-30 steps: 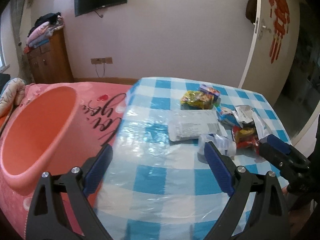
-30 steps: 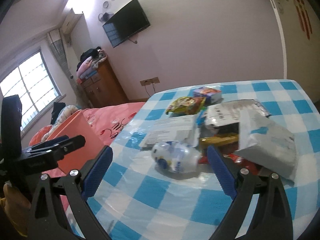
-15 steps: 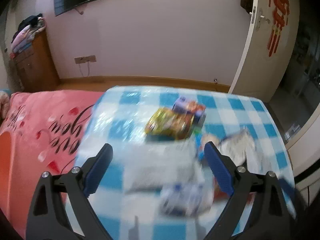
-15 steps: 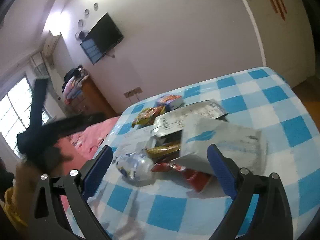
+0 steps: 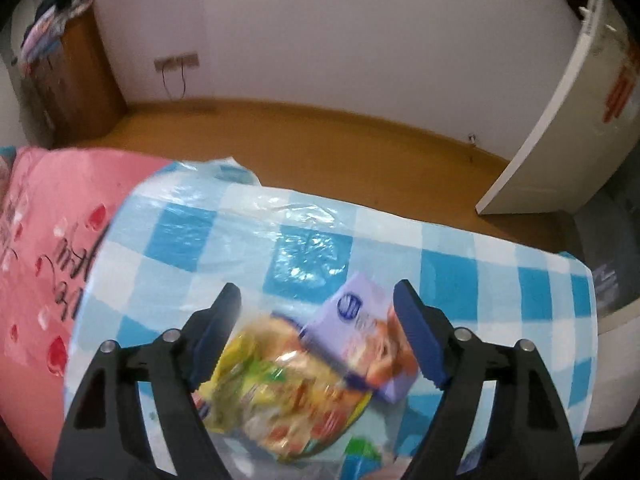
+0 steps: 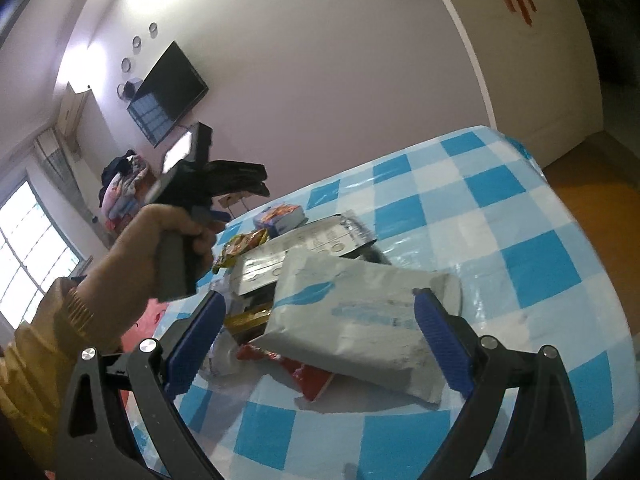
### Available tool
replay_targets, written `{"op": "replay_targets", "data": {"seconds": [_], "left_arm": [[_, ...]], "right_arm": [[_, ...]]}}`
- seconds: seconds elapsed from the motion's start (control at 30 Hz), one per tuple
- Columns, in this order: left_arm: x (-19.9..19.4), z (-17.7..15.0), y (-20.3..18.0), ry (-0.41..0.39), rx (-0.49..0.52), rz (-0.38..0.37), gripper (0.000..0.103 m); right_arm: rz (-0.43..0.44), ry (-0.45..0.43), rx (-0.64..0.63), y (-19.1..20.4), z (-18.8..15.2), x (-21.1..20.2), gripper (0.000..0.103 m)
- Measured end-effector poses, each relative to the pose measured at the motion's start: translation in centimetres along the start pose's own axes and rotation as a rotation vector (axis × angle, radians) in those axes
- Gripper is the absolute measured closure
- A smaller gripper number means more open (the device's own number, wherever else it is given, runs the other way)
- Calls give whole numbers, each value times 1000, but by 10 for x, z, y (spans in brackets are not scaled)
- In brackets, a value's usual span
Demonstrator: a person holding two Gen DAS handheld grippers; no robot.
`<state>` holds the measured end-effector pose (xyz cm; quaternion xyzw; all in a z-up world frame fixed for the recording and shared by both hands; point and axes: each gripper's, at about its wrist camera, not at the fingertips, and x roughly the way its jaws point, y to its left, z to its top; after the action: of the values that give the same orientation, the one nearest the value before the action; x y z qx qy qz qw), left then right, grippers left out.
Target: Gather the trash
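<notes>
Over the yellow snack bag (image 5: pixel 280 384), left gripper (image 5: pixel 318 340) has arrived, fingers closing.

Bench (image 6: pixel 532 264) in a blue-and-white check cover.
On it lay a grey mailer bag (image 6: pixel 360 320), a silver pouch (image 6: pixel 304 240), a yellow snack packet (image 5: pixel 280 384) and a purple box (image 5: pixel 360 344).
</notes>
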<state>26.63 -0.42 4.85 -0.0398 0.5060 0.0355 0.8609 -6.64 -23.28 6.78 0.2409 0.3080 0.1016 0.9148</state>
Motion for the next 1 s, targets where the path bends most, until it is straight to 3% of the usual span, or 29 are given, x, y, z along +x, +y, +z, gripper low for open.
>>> {"op": "replay_targets", "data": {"seconds": [0.13,0.23,0.47,0.6,1.0], "left_arm": [[20,7,0,59,-21,62,24],[22,6,-1,67,-24,67,24],[17,-14,15,105,-51,-30,24],[4,-35,19,101,-12,-50,24],[-32,-109,32,97,61,-106,24]], "right_arm": [[-3,0,9,-6,0,1,9],[0,8,20,-10,1,3,9],[-7,-7,36,-18,5,-2,9],[-13,-5,38,-21,6,-2,9],[-63,93,21,-25,0,15,9]]}}
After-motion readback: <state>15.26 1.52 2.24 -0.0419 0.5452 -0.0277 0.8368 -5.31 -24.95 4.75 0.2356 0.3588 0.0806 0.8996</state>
